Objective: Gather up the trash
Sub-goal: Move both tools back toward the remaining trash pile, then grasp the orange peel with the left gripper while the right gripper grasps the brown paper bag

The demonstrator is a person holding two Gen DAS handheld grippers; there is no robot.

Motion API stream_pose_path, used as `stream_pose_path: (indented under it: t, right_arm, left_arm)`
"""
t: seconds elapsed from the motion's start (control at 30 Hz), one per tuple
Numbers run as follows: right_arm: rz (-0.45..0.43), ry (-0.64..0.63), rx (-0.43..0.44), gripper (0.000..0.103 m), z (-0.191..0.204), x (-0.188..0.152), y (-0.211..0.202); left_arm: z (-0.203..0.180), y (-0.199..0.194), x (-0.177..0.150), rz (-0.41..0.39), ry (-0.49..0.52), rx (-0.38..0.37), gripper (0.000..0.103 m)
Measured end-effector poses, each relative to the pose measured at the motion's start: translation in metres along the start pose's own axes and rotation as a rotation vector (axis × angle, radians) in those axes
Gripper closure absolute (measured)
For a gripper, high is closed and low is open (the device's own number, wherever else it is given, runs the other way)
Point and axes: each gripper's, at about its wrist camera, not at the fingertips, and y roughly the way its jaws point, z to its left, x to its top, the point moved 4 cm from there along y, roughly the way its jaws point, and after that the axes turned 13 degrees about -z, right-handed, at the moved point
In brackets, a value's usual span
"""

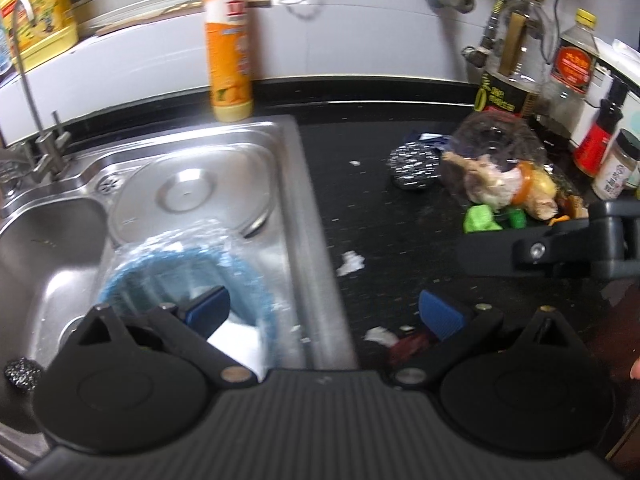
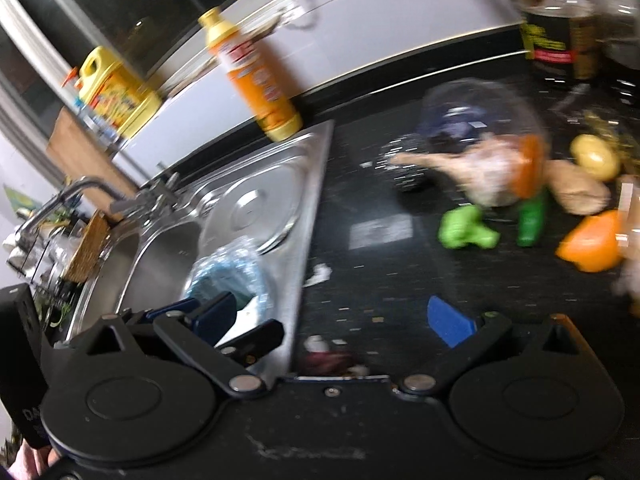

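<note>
Judged from left to right, the risks start at the sink [image 1: 168, 184]. A clear plastic bag with a blue rim [image 1: 188, 256] sits open on the steel just beyond the left gripper [image 1: 320, 312], whose fingers [image 1: 208, 308] are spread wide, one pad over the bag's mouth and the other over the dark worktop [image 1: 400, 140]. Nothing is pinched. The bag looks light and slack, so a careless nudge could fold its mouth shut or slide it toward the basin.

Between the fingers and just ahead lie small white scraps [image 1: 351, 261], with a reddish scrap [image 1: 408, 346] close under the right-hand pad. These are thin and flat, and pads closing on them may skid off or push them along the worktop.

Farther right, beyond the fingers, a heap of peelings and wrappers [image 1: 500, 184] sits near the bottles [image 1: 508, 76]; a wide sweep there could topple one. The right gripper [image 2: 332, 320] is also spread and empty, and its view is blurred, so aiming looks unsure.
</note>
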Motion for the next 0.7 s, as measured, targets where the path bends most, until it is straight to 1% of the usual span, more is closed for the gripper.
stream_pose_path:
  t: [0.3,0.4,0.47,0.57,0.6,0.63,0.7]
  right_arm:
    - [-0.043,0.099,-0.083,0.0,-0.079,0.014,-0.024]
    - [-0.052,0.127,-0.104,0.004,-0.103,0.019,-0.034]
    - [-0.082,0.143,-0.112,0.006,-0.118,0.026,-0.046]
    - [-0.133,0.153,-0.135,0.014,-0.142,0.038,-0.065]
    - [-0.14,0.156,-0.145,0.017,-0.151,0.04,-0.07]
    - [-0.146,0.159,-0.159,0.022,-0.159,0.042,-0.073]
    - [-0.14,0.173,-0.176,0.03,-0.177,0.043,-0.079]
  left_arm:
    - [-0.058,0.019,0.005,0.017,0.042,-0.059,0.0]
    - [-0.08,0.025,0.005,0.023,0.06,-0.085,0.0]
    - [-0.096,0.028,0.007,0.014,0.079,-0.106,0.0]
    - [-0.121,0.035,0.008,0.012,0.102,-0.138,0.0]
    - [-0.129,0.039,0.008,0.015,0.108,-0.146,0.0]
    - [-0.137,0.042,0.009,0.017,0.113,-0.154,0.0]
    - [-0.15,0.047,0.01,0.02,0.117,-0.165,0.0]
